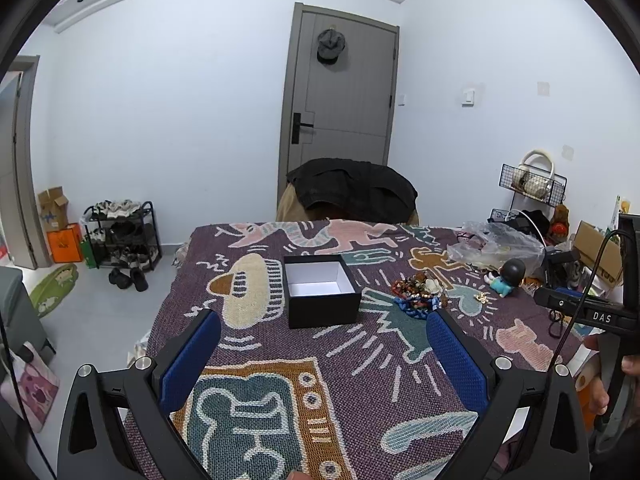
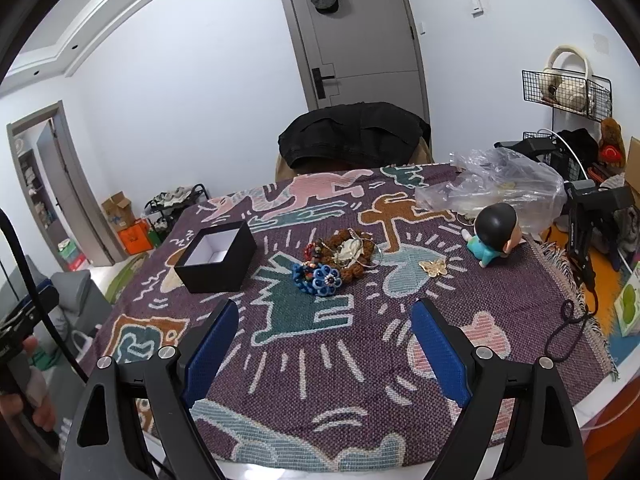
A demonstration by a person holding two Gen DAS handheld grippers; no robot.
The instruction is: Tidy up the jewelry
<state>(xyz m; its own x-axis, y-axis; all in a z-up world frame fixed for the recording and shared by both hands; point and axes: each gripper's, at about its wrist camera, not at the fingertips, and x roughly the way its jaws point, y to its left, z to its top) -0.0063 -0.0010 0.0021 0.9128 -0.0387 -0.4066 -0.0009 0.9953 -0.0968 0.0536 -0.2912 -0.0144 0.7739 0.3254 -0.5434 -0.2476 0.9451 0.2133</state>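
Both wide apart and empty, the left hand-held gripper [image 1: 324, 344] and right hand-held gripper [image 2: 324, 328] hover over the tabletop [image 2: 500, 304]. Jewelry pile [image 2: 340, 260] sits beside the open box [image 2: 216, 258]; best pinch one piece cleanly.

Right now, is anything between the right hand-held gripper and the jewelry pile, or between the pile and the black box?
Nothing visible. Only bare blanket lies between the open right hand-held gripper and the jewelry pile, and between the pile and the open, empty black box.

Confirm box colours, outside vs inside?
The box is black outside with a white lining. The left wrist view shows the interior best.
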